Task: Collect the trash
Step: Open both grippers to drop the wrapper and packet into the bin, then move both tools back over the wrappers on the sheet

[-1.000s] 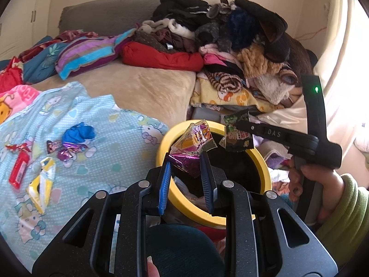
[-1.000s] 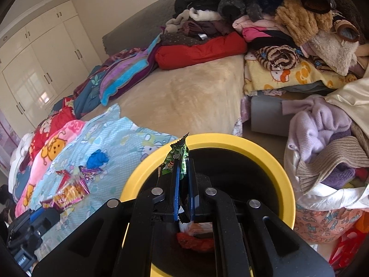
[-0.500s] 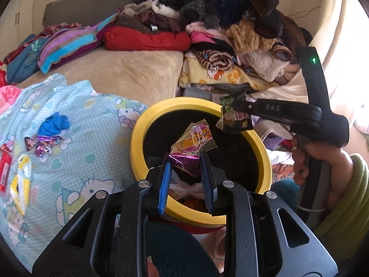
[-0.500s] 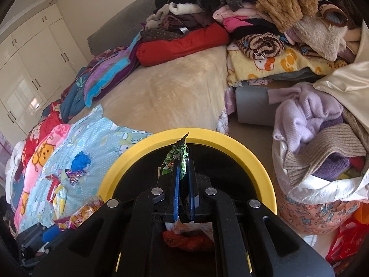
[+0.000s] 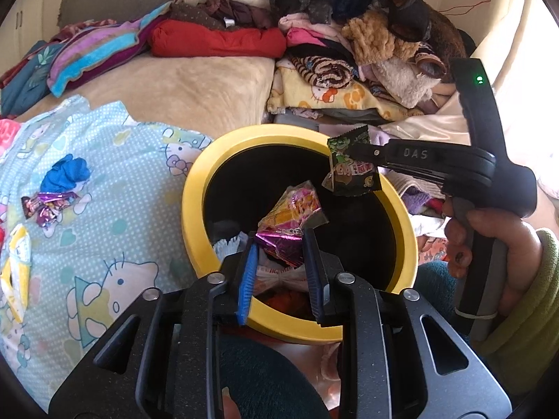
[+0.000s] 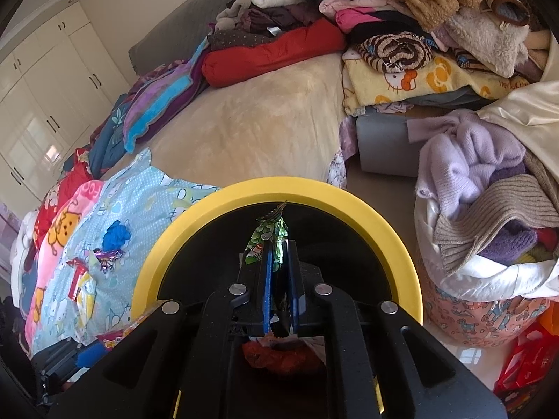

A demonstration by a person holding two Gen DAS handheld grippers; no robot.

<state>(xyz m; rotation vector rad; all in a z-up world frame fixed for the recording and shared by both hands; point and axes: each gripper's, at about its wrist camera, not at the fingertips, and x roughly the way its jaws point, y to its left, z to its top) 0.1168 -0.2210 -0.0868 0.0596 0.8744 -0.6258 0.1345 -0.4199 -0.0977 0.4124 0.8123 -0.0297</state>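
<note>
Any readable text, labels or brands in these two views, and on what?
"DAS": on the arm of the right tool, left wrist view.
"Hello Kitty": partly legible on the yellow blanket, right wrist view.
Green wrapper in the right tool: printed characters, too blurred to read.
Pink-and-yellow wrapper in the left tool: print unreadable.

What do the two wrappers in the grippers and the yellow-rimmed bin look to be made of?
Pink-purple wrapper between the left gripper fingers: probably metallised plastic film, since its creases glint.
Green wrapper, between the right gripper jaws as they open: glossy printed film with a serrated edge, likely plastic.
Bin: smooth, evenly coloured yellow rim and dark inner wall suggest moulded plastic, semi-matt.
</note>
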